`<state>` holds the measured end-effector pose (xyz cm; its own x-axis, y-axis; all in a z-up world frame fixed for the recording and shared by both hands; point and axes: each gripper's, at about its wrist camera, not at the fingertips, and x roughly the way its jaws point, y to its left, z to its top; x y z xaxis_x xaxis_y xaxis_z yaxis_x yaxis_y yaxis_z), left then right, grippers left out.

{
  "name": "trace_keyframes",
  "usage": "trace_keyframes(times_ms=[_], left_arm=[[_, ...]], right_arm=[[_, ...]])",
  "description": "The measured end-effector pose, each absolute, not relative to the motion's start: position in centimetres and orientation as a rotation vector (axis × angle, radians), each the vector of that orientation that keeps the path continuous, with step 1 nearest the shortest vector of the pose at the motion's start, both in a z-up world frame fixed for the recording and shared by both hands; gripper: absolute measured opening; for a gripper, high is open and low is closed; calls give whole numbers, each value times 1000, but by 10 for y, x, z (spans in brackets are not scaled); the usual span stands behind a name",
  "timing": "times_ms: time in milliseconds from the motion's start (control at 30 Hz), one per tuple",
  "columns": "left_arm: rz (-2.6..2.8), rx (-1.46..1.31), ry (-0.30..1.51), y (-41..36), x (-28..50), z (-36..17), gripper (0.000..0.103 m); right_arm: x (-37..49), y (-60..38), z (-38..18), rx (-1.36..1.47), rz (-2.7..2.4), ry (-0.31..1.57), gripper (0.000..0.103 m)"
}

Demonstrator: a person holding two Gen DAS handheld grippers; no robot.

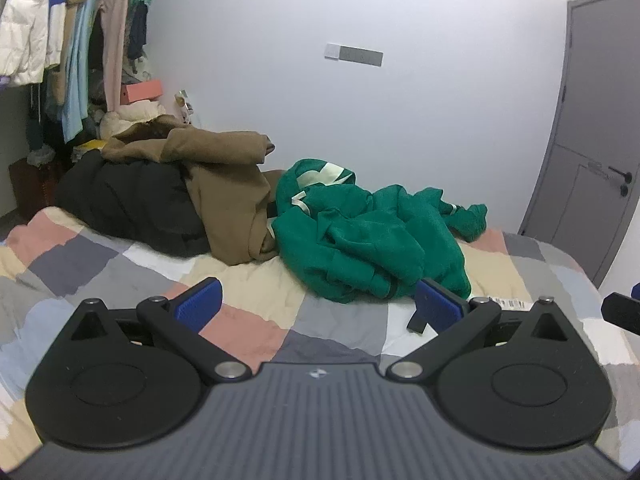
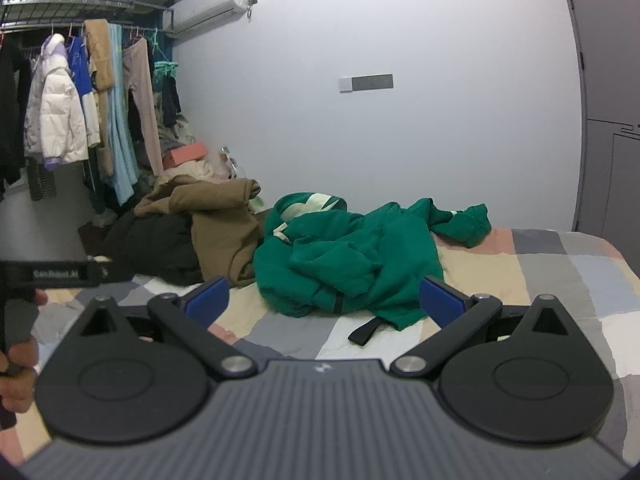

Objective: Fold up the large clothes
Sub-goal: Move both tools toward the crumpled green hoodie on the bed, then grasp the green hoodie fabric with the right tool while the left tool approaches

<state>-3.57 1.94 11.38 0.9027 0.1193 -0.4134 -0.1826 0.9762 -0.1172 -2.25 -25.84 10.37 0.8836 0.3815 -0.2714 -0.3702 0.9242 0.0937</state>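
Observation:
A crumpled green hooded garment [image 1: 372,232] [image 2: 352,256] with pale trim lies on the patchwork bedspread [image 1: 256,320] [image 2: 560,276]. Left of it, a brown coat [image 1: 224,184] [image 2: 220,224] is draped over a black jacket [image 1: 132,200] [image 2: 156,244]. My left gripper [image 1: 318,306] hovers open just in front of the green garment, nothing between its blue pads [image 1: 198,304]. My right gripper [image 2: 324,300] is open too, its right finger close to the garment's near hem. A black strap [image 2: 362,332] [image 1: 416,322] trails from that hem.
A rail of hanging clothes [image 2: 80,108] [image 1: 60,32] fills the far left, with a pink box [image 2: 188,154] and piled items below. A grey door [image 1: 592,148] stands at the right. The left gripper's body and a hand [image 2: 18,360] show at the right wrist view's left edge.

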Motion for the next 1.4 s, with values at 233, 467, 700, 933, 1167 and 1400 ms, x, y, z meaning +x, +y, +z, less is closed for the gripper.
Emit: trace_keyframes(times_ms=[233,467,700,933,1167,1400], left_arm=[[134,-166,381,17,-26,132,103],[72,-200,356,4,9,154,103],[41,-190,394,-15,62,146,103],[44,-176,418,-4,107,104,103],[86,-86,419,17,144,56,103],[127,-113,490,51,179,-6,103]], right_arm=[[-15,-260,110,67,396,319,103],[0,-262,120,64,380,330,103],[46,-260,119,80,346,381,103],[96,-258,93,99,329,408,103],[145,-229,63,81,355,398,103],[203,-187,15,46,405,413,103]])
